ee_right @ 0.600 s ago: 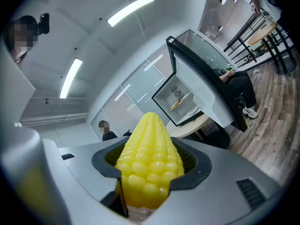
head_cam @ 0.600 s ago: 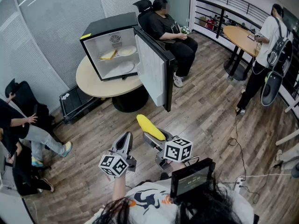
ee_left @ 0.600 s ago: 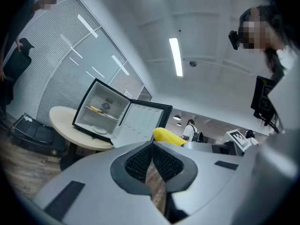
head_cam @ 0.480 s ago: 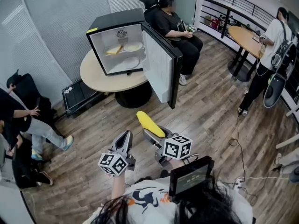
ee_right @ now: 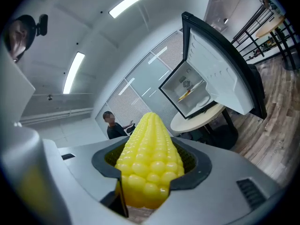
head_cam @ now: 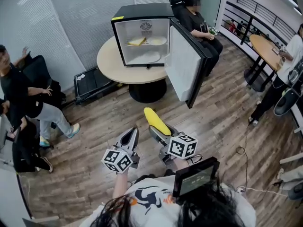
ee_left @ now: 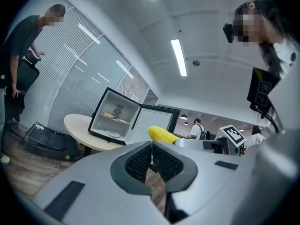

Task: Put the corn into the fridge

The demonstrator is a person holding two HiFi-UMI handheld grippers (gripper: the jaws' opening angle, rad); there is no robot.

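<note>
A yellow corn cob sticks out ahead of my right gripper, whose jaws are shut on its thick end. In the right gripper view the corn fills the space between the black pads. My left gripper hovers beside it on the left, shut and empty, its pads touching. The small black fridge stands on a round table ahead with its door swung open to the right. Plates and a yellow item lie on its white shelves. The fridge shows in the left gripper view, and the fridge in the right gripper view too.
The round beige table carries the fridge. A black case lies on the wooden floor at its left. People sit at the left and behind the fridge; another stands by a second table. Cables trail on the right.
The fridge and table have slid rightward and look closer in the head view. Both grippers keep their pose, the corn still held. The person at the left now sits more upright.
</note>
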